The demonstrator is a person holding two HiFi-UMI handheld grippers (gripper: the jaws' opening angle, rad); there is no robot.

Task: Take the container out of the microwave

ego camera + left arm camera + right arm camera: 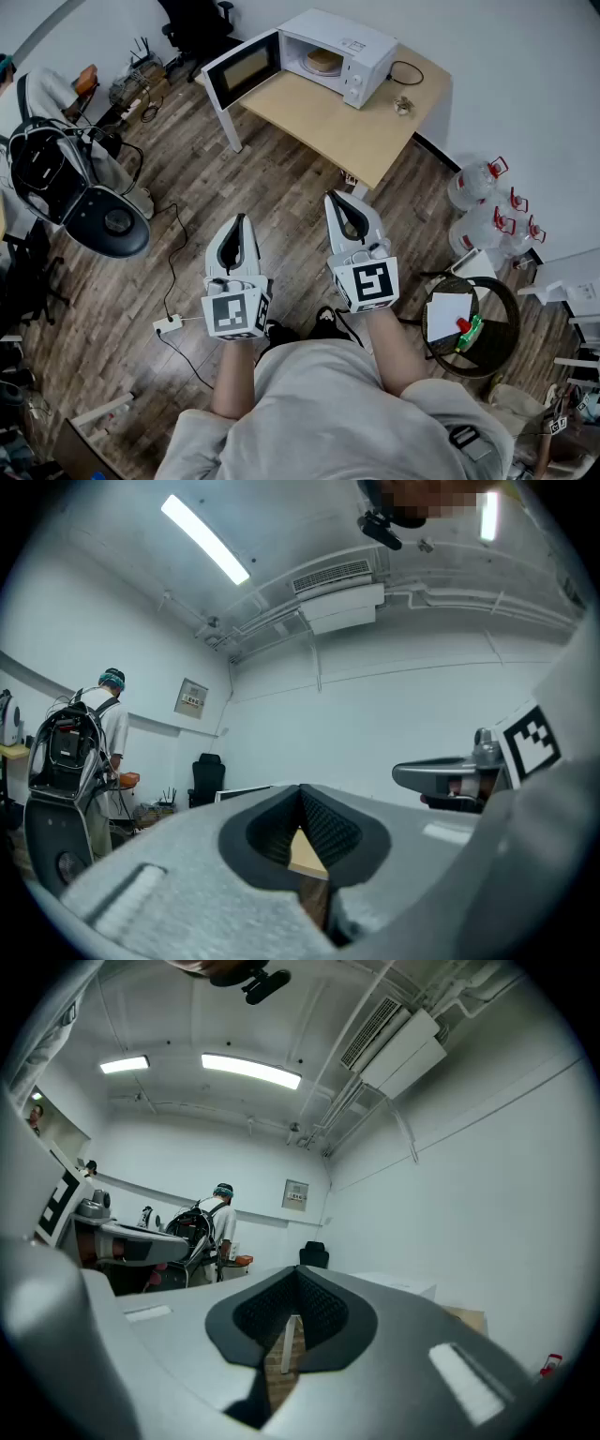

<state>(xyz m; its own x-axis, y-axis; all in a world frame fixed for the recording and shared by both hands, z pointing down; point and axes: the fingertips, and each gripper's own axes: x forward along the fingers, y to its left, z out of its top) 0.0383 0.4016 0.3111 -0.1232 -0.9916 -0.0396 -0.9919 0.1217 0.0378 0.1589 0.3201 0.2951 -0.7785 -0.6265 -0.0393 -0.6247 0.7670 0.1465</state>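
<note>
The left gripper (241, 221) and right gripper (336, 198) are held with fingers (187, 874) closed on nothing (no reach is needed yet). The container (324, 61) is left well ahead of them, inside the open-doored microwave (367, 49) on the table (328, 117).

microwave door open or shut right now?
Open. In the head view the door of the microwave is swung wide to one side, and the container shows inside the cavity.

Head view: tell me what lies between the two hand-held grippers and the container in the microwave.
Head view shows wood floor, then the table's bare top, between the left hand-held gripper, the right hand-held gripper and the container.
</note>
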